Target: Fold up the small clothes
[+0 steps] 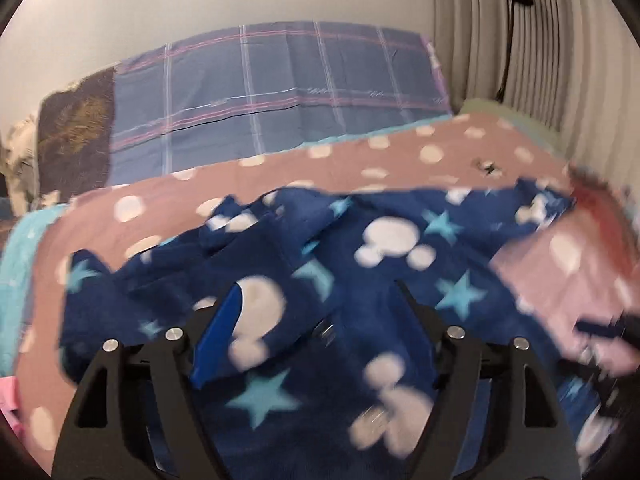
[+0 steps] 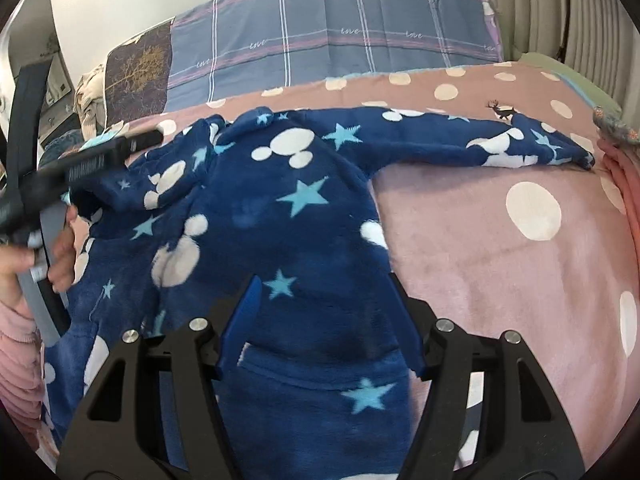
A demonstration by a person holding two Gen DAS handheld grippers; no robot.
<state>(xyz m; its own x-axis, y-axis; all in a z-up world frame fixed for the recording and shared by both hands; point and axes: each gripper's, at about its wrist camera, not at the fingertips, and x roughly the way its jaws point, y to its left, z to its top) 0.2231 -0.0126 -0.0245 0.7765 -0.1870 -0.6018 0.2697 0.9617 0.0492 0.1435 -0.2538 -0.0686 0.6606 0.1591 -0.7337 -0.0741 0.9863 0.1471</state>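
A navy star-print robe lies spread on the bed's pink dotted blanket, one sleeve toward the far-right corner. Left gripper and right gripper hover over it, jaws wide apart, holding nothing.

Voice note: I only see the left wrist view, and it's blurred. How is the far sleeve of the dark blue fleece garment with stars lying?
Observer: On the dark blue star-print fleece garment, that sleeve lies stretched straight out on the pink polka-dot blanket.
Operator: And the right tongs?
Observer: The right tongs are open above the garment's lower body, gripping nothing.
Operator: Any pocket there?
Observer: Yes, a patch pocket shows just below them.
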